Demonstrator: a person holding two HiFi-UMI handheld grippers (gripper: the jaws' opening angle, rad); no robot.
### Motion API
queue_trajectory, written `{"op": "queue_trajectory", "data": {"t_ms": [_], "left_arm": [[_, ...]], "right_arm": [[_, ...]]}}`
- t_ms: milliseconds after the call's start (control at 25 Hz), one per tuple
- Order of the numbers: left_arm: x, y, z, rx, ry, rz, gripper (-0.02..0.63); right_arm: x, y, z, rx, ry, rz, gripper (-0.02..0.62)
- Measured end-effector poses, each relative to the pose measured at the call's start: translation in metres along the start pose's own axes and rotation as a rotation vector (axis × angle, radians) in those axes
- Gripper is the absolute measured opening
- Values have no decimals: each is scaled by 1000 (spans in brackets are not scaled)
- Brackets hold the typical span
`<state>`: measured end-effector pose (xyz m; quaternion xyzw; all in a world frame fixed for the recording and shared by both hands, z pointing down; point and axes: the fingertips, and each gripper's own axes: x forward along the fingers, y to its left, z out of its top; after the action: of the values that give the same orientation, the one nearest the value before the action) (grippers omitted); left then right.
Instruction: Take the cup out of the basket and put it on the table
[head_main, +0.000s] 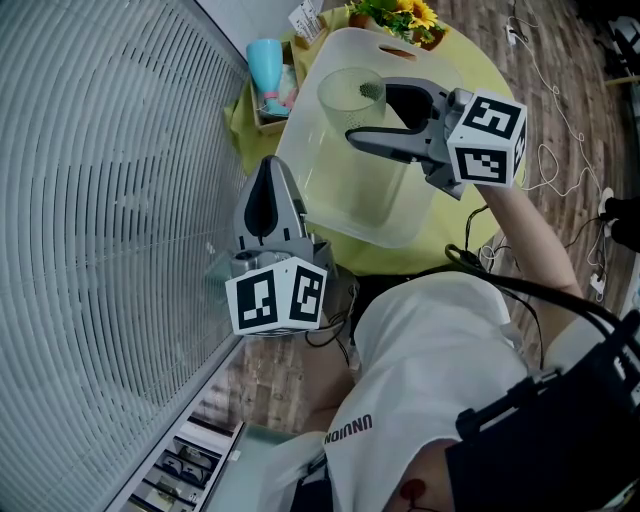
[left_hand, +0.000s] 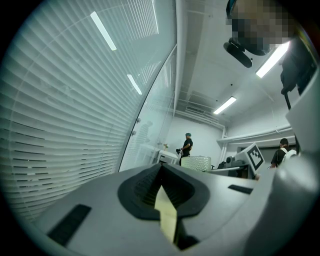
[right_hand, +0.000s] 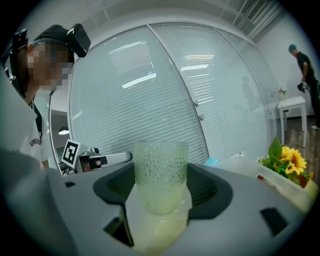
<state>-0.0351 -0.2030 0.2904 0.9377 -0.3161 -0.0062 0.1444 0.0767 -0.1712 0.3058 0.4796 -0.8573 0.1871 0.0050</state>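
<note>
A translucent pale-green dimpled cup (head_main: 350, 95) is clamped near its base between the jaws of my right gripper (head_main: 366, 114). In the head view it shows over the far part of the white translucent basket (head_main: 330, 200), which stands on the yellow-clothed table (head_main: 445, 235). In the right gripper view the cup (right_hand: 161, 175) stands up between the dark pads, its rim away from the camera. My left gripper (head_main: 272, 165) is held apart at the near left by the blinds. Its jaws are shut with nothing in them, and they point towards the basket's near corner.
White slatted blinds (head_main: 100, 250) fill the left side, close to the left gripper. A blue cup (head_main: 266, 60) in a small box and yellow flowers (head_main: 400, 15) stand at the table's far end. Cables (head_main: 560, 110) lie on the wooden floor at the right.
</note>
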Motion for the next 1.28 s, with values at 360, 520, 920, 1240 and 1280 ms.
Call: {"op": "queue_trajectory", "data": {"t_ms": [360, 520, 920, 1240, 1280], "left_arm": [[1, -2, 0, 1, 2, -2, 12], [1, 0, -1, 0, 0, -1, 12], [0, -1, -1, -2, 0, -2, 12], [1, 0, -3, -2, 2, -2, 12], [0, -1, -3, -2, 2, -2, 12]], "right_arm": [[-2, 1, 2, 26, -21, 17, 337], [0, 1, 0, 21, -15, 17, 337], [-2, 0, 1, 30, -23, 12, 337], [-1, -1, -2, 37, -19, 7, 337], [-2, -1, -2, 38, -17, 6, 337]]}}
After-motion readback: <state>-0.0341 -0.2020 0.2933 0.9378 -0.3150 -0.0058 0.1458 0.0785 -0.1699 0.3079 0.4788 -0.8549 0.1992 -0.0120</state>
